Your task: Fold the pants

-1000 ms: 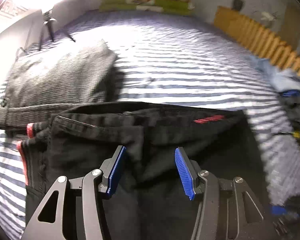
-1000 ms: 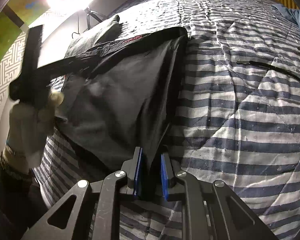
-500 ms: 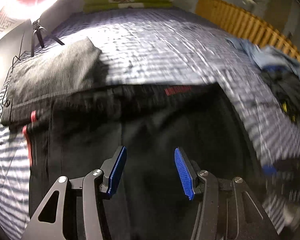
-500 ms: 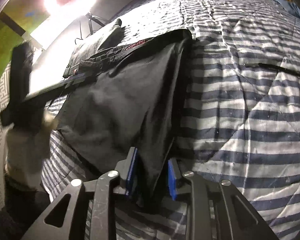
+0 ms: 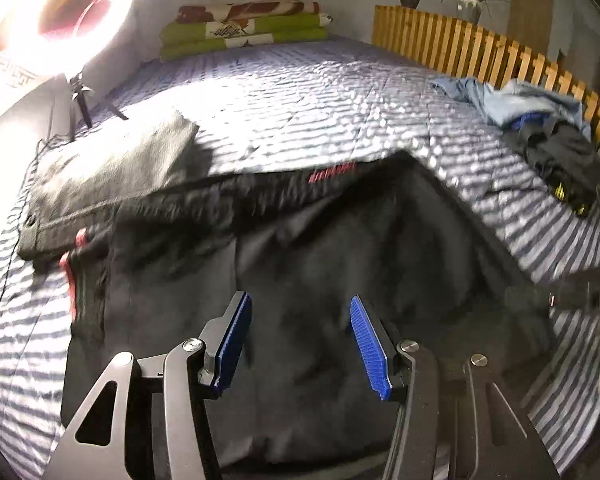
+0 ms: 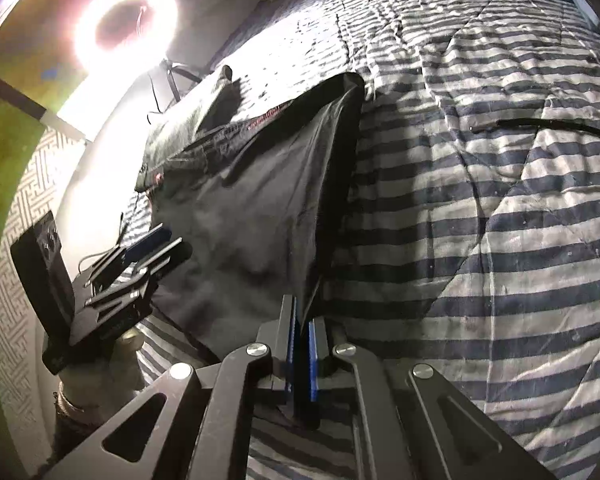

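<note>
Black pants [image 5: 340, 260] with a red waistband label lie spread on the striped bed cover [image 5: 300, 112]. My left gripper [image 5: 300, 336] hovers over their middle, open, with nothing between its blue pads. In the right wrist view the pants [image 6: 260, 200] stretch away from my right gripper [image 6: 302, 344], whose jaws are closing; its pads pinch the near corner of the black cloth. The left gripper [image 6: 156, 240], in a gloved hand, shows at the left over the pants' other side.
A folded grey garment [image 5: 112, 176] lies beside the waistband at the left. A ring light [image 5: 72, 12] on a tripod stands at the bed's left edge. A pile of clothes [image 5: 540, 120] lies by the wooden slat rail [image 5: 460, 48]. Folded blankets [image 5: 244, 28] sit at the far end.
My left gripper has drawn back over the pants, still open. The right jaws widened slightly around the cloth edge, then closed tight on it.
</note>
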Demonstrator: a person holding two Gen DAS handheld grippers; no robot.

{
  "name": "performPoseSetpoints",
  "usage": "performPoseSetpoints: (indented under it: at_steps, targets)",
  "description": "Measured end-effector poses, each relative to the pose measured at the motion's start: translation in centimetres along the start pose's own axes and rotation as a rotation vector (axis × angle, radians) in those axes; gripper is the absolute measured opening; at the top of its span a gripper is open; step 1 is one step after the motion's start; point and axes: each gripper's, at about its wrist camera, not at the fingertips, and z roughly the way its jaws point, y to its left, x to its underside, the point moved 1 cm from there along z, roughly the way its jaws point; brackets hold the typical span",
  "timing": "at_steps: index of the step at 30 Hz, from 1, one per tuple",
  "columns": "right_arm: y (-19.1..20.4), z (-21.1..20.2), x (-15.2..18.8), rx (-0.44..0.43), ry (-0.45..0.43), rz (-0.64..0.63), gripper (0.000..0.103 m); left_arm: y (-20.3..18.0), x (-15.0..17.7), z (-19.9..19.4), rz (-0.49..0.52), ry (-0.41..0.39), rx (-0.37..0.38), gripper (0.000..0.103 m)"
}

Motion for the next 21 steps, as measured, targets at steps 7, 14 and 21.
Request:
performPoseSetpoints:
  at_steps: [7, 14, 21]
  targets:
    - [2.8, -2.0, -0.9, -0.021, -0.051, -0.027, 0.004, 1.4, -1.0, 5.9, -0.126, 0.114, 0.025, 0.055]
    - [6.3, -2.7, -1.9, -0.034, -0.074, -0.089, 0.004, 3.2, -4.6, 3.8, -0.284, 0.005, 0.076, 0.054]
    - [8.6, -2.8, -2.3, -0.002, -0.076, -0.157, 0.004, 2.6, -6.7, 9.7, -0.186, 0.11, -0.031, 0.054]
